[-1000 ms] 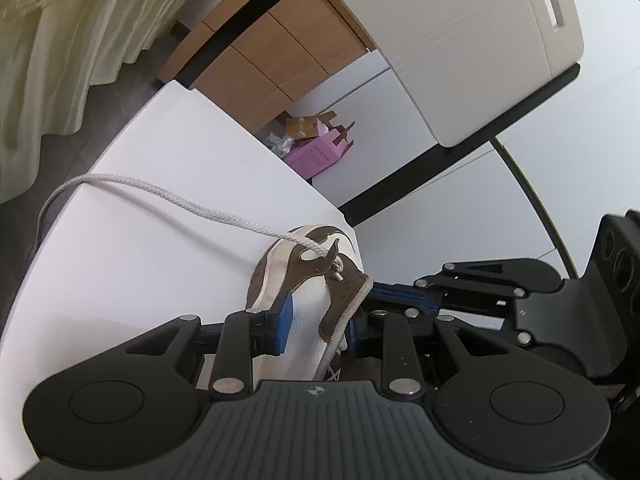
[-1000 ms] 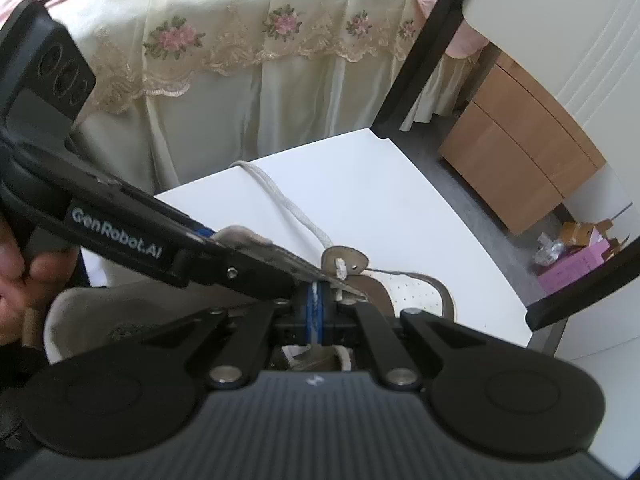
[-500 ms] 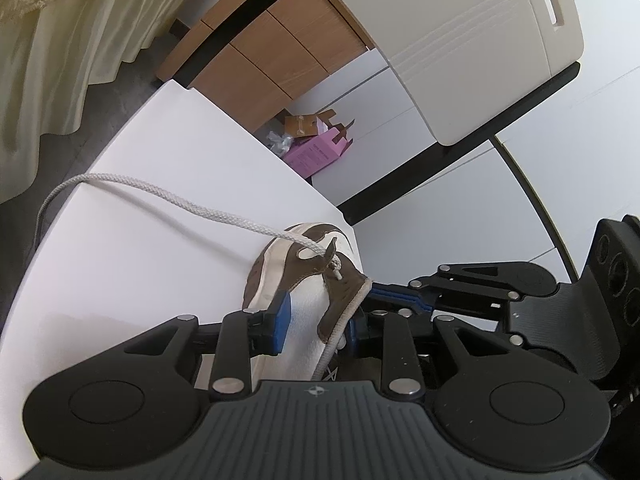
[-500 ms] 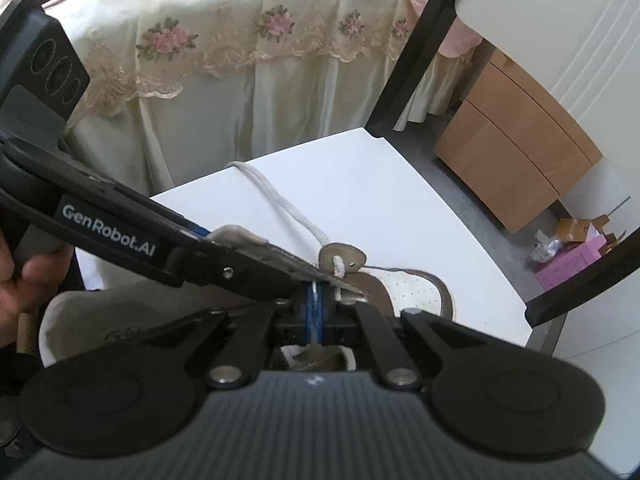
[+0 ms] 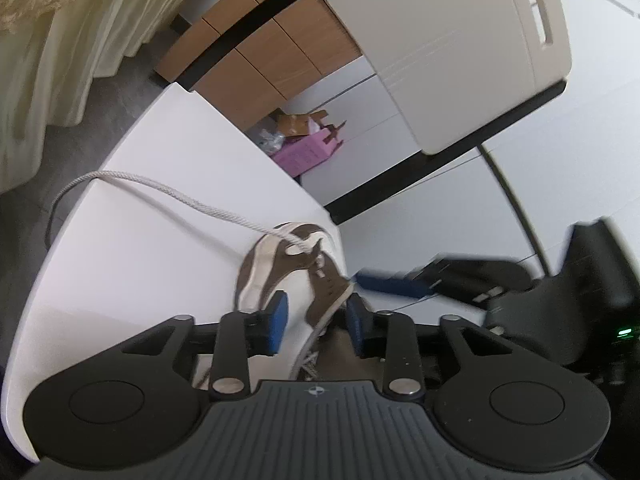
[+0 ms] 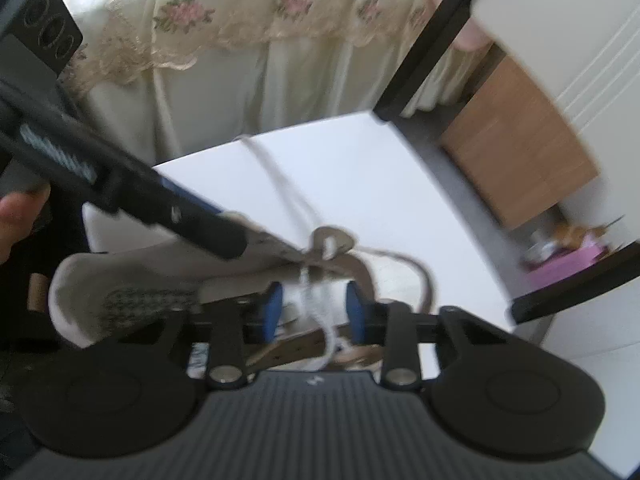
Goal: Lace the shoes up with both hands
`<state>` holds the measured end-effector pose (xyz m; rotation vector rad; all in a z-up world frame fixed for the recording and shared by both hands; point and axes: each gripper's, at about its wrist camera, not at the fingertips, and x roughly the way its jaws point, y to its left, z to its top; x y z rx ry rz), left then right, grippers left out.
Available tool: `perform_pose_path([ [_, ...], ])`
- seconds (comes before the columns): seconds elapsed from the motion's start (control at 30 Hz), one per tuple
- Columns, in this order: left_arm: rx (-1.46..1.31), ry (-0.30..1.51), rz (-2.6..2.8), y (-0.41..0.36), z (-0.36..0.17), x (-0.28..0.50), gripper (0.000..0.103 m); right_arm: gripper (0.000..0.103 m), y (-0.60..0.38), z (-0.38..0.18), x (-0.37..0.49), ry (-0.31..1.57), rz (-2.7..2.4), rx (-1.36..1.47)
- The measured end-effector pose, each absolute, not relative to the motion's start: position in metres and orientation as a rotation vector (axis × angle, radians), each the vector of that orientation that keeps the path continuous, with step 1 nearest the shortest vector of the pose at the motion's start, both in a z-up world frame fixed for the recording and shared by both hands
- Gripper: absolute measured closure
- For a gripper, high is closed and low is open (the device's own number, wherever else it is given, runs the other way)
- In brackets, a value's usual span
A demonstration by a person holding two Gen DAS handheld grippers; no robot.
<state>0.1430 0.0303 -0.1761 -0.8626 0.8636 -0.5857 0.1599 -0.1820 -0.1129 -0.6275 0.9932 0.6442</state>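
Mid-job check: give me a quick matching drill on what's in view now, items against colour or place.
Items:
1. shoelace
2. cardboard box
3. gripper pads
4. cabinet

Descriptions:
a. pink, on the floor beyond the table
b. blue
c. wood-brown drawer fronts
d. pale cord trailing from the shoe to the table edge

Pairs: 1-d, 2-a, 3-b, 4-c
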Motion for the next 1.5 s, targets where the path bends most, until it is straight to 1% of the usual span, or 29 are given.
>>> perform_pose_path([
  [0.1, -1.023, 0.857, -0.591, 0.042, -0.187, 0.154, 0.06, 0.1, -0.179, -0.12, 0.163, 1.006, 0.637, -0.618],
  [0.2, -1.186, 0.877, -0.573, 0.048, -0.208, 0.167, 0.06, 0.1, -0.179, -0.12, 0.165, 0.99, 0.635, -0.581],
  [0.3, -1.252, 0.895, -0.536, 0.048, -0.221, 0.175, 0.06, 0.1, -0.181, -0.117, 0.167, 0.97, 0.626, -0.534],
  [0.4, -1.285, 0.913, -0.528, 0.044, -0.229, 0.18, 0.062, 0.1, -0.183, -0.116, 0.167, 0.967, 0.62, -0.496],
  [0.67, -1.277, 0.917, -0.557, 0.034, -0.231, 0.187, 0.062, 0.1, -0.189, -0.115, 0.165, 0.954, 0.605, -0.424],
  [0.77, -1.254, 0.927, -0.568, 0.029, -0.23, 0.188, 0.071, 0.1, -0.188, -0.114, 0.166, 0.958, 0.6, -0.413],
  [0.87, -1.234, 0.929, -0.575, 0.026, -0.229, 0.188, 0.082, 0.1, -0.186, -0.114, 0.167, 0.96, 0.595, -0.408],
  [0.9, -1.23, 0.928, -0.577, 0.025, -0.228, 0.188, 0.088, 0.1, -0.185, -0.114, 0.167, 0.96, 0.593, -0.407],
  [0.97, -1.214, 0.927, -0.58, 0.024, -0.227, 0.188, 0.088, 0.1, -0.184, -0.114, 0.167, 0.957, 0.592, -0.413],
  [1.0, -1.193, 0.927, -0.581, 0.024, -0.225, 0.188, 0.093, 0.1, -0.183, -0.114, 0.167, 0.955, 0.59, -0.419],
  [1.03, -1.176, 0.927, -0.582, 0.023, -0.224, 0.189, 0.101, 0.1, -0.183, -0.114, 0.166, 0.955, 0.588, -0.423],
  [1.13, -1.144, 0.93, -0.586, 0.022, -0.22, 0.188, 0.101, 0.099, -0.184, -0.11, 0.162, 0.954, 0.589, -0.436],
  [1.17, -1.135, 0.929, -0.587, 0.021, -0.219, 0.188, 0.101, 0.097, -0.186, -0.105, 0.16, 0.951, 0.601, -0.438],
  [1.2, -1.132, 0.929, -0.587, 0.021, -0.219, 0.187, 0.101, 0.088, -0.188, -0.1, 0.158, 0.948, 0.612, -0.432],
  [1.23, -1.132, 0.93, -0.587, 0.021, -0.219, 0.187, 0.101, 0.077, -0.191, -0.094, 0.157, 0.945, 0.618, -0.414],
  [1.27, -1.133, 0.932, -0.586, 0.021, -0.219, 0.187, 0.101, 0.052, -0.194, -0.088, 0.156, 0.938, 0.625, -0.395],
  [1.3, -1.132, 0.932, -0.586, 0.021, -0.219, 0.188, 0.101, 0.047, -0.195, -0.082, 0.156, 0.924, 0.634, -0.38],
  [1.4, -1.103, 0.927, -0.587, 0.019, -0.216, 0.188, 0.101, 0.047, -0.189, -0.075, 0.157, 0.913, 0.661, -0.389],
  [1.5, -1.084, 0.928, -0.588, 0.019, -0.214, 0.187, 0.101, 0.047, -0.175, -0.081, 0.163, 0.962, 0.692, -0.431],
])
